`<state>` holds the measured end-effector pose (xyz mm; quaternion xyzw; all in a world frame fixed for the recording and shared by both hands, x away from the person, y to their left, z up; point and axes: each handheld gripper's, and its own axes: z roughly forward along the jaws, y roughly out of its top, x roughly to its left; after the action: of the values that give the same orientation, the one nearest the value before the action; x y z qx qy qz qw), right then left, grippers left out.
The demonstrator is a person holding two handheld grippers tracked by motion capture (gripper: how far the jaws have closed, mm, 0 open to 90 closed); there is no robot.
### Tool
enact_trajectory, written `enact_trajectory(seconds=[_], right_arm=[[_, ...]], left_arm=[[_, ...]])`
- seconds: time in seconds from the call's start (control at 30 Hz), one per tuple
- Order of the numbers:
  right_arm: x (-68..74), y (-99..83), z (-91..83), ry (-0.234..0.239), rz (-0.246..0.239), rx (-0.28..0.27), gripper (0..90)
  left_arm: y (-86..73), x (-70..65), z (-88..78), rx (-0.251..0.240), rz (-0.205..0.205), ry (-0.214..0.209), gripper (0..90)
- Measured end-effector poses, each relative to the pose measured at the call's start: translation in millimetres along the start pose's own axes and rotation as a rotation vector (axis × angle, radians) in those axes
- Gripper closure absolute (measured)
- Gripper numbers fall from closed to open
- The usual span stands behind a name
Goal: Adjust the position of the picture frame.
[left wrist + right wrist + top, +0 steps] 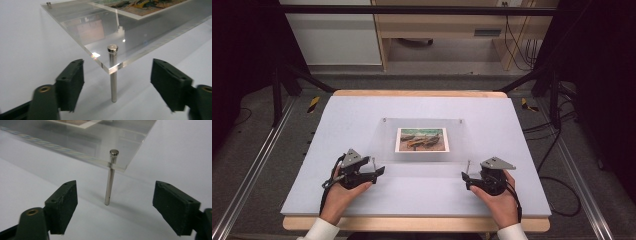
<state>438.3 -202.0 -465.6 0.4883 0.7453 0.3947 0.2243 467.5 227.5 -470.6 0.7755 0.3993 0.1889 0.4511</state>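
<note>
A: Acrylic panel (pixel 422 141), clear, sits mid-bench on the white mat (pixel 362 115), raised on metal pins at its corners. Colour print (pixel 421 139) is in its centre.

B: Tongs?

A: Both pairs gape wide, nothing pinched. L tongs (pixel 117 86) face the near-left corner pin (pixel 113 72); pin stands upright btw the pads, clear of both, foot on the mat, cap just above the panel's top face. R tongs (pixel 115 206) same at the near-right corner pin (pixel 110 177): upright, apart from both pads, passes thru the panel corner.

B: From the high view?

A: L tongs (pixel 379 171) just beside the panel's near-left corner, R tongs (pixel 465 178) just beside its near-right corner. One hand on each, forearms come in from the near edge. Far corner pin (pixel 48 3) shows small at the panel's back edge in the left gripper view.

B: Panel level?

A: Looks level w/ the bench; near edge lies btw the two tongs.
</note>
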Motion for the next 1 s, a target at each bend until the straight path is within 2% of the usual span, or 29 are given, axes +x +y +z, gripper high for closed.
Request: enact_trajectory(seconds=[0.13,0.3,0.33,0.43,0.47,0.5,0.57,0.67,0.7,0.83,0.87,0.97,1.0], right_arm=[[-0.6,3.1,-2.5,0.015,0.001,-0.01,13.4],[0.4,7.7,-4.4,0.025,-0.02,-0.036,10.6],[0.9,10.5,-5.8,0.019,-0.032,-0.067,11.2],[1.2,13.6,-7.4,0.015,-0.05,-0.092,9.8],[1.3,18.5,-8.7,0.006,-0.056,-0.109,10.0],[0.5,20.9,-8.6,0.0,-0.062,-0.119,10.3],[-0.5,26.0,-7.6,-0.012,-0.066,-0.123,12.0],[-2.5,35.8,-5.9,-0.029,-0.084,-0.113,14.4],[-2.5,35.8,-5.9,-0.029,-0.084,-0.113,14.4],[-6.4,56.4,1.2,-0.018,-0.082,-0.105,16.0],[-7.4,59.8,4.6,-0.009,-0.077,-0.096,16.5],[-9.4,64.3,11.0,0.003,-0.062,-0.087,18.0],[-11.0,64.3,15.3,0.008,-0.05,-0.103,19.5]], left_arm=[[1.4,-1.8,-9.5,-0.015,-0.019,-0.03,10.9],[5.1,1.2,-17.8,-0.064,-0.054,-0.058,6.6],[5.8,4.5,-19.1,-0.078,-0.07,-0.061,6.6],[8.0,5.8,-20.7,-0.089,-0.071,-0.047,6.6],[11.3,6.4,-23.5,-0.111,-0.056,-0.028,6.6],[11.3,6.4,-23.5,-0.111,-0.056,-0.028,6.6],[17.7,8.3,-25.0,-0.129,-0.038,0.005,6.7],[26.3,12.0,-22.1,-0.133,-0.042,0.012,6.7],[26.3,12.0,-22.1,-0.133,-0.042,0.012,6.8],[36.8,15.9,-9.1,-0.11,-0.039,0.011,8.2],[39.3,17.5,-2.7,-0.114,-0.059,0.001,8.6],[37.8,17.5,-0.1,-0.123,-0.074,-0.009,8.5],[33.1,16.5,1.5,-0.11,-0.079,-0.013,8.3]])
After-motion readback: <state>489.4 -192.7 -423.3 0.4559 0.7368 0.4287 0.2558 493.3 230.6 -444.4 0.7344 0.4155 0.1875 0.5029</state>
